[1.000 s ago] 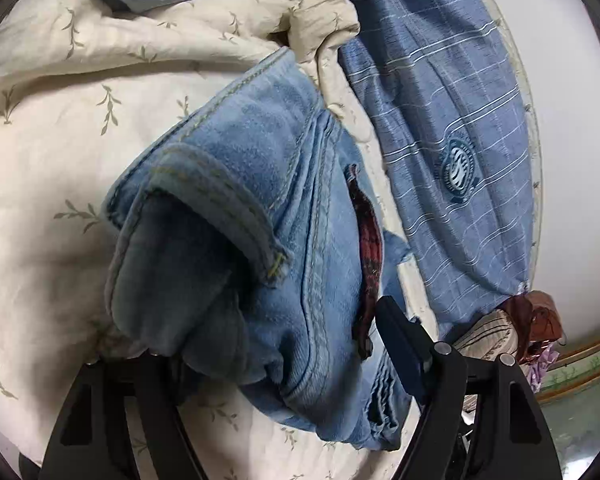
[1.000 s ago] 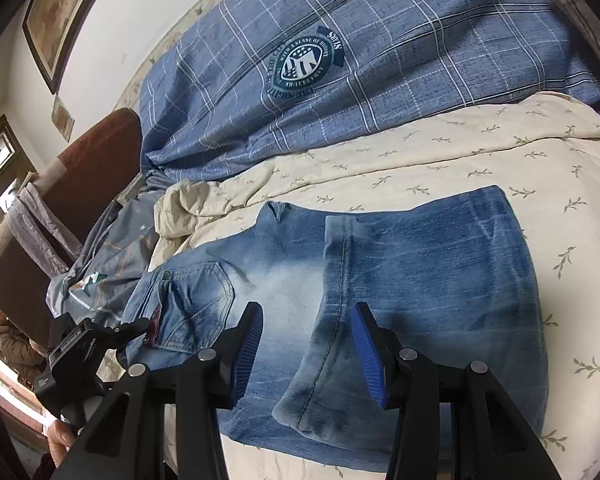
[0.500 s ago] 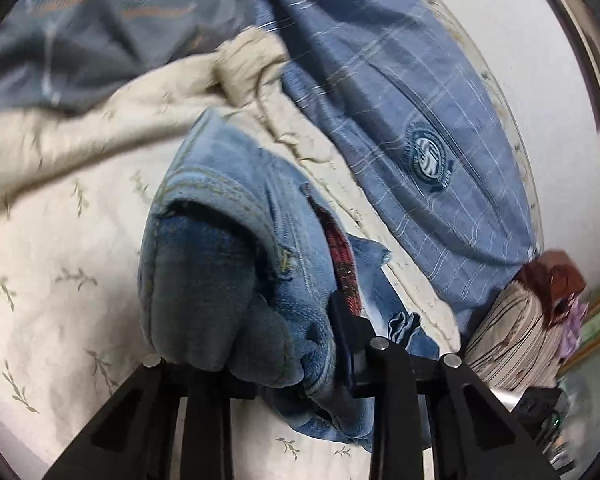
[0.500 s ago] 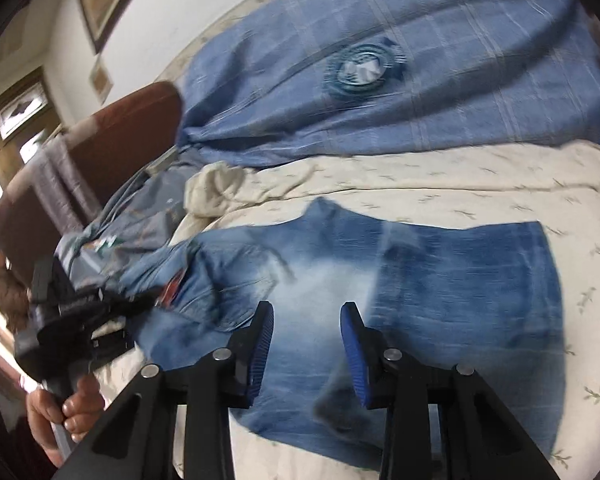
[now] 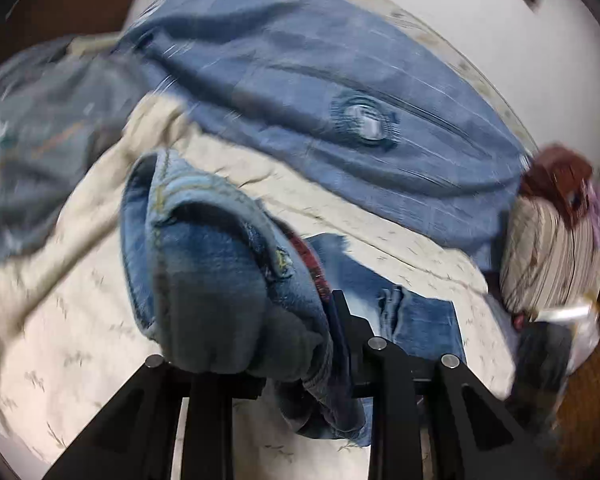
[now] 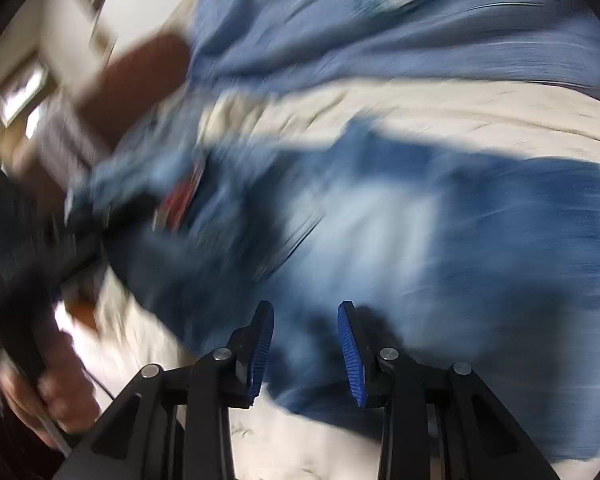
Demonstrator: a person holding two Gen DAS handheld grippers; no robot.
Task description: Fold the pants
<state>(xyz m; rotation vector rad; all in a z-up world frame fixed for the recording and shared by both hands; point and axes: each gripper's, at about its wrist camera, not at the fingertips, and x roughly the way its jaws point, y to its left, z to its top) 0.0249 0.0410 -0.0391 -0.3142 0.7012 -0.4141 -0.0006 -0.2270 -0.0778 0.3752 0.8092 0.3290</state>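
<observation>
Gripping a thick bunch of denim, my left gripper (image 5: pixel 300 340) has its two fingers clamped on the waistband end of the one pair of jeans (image 5: pixel 220 272); the cloth bulges up between them and is raised off the bed, with a strip of red plaid lining (image 5: pixel 312 264) showing at the fold. The rest of the jeans runs down onto the cream leaf-print sheet (image 5: pixel 80 340) and lies flat there.

My right gripper (image 6: pixel 306 344) sits low over the flat part of the jeans (image 6: pixel 480 248). Its two blue ribbed fingers (image 6: pixel 350 356) stand narrowly apart; denim lies under the gap, but the view is badly smeared and I cannot tell whether the pads are pinching any of it.

In the right wrist view my left hand (image 6: pixel 56 392) shows at the lower left edge, wrapped round the other gripper's handle.

Behind the jeans lies one blue checked quilt (image 5: pixel 340 92) with a round badge (image 5: pixel 364 124). One grey printed cloth (image 5: pixel 32 152) is heaped beside it, and a striped bundle (image 5: pixel 548 256) rests near the bed's edge.
</observation>
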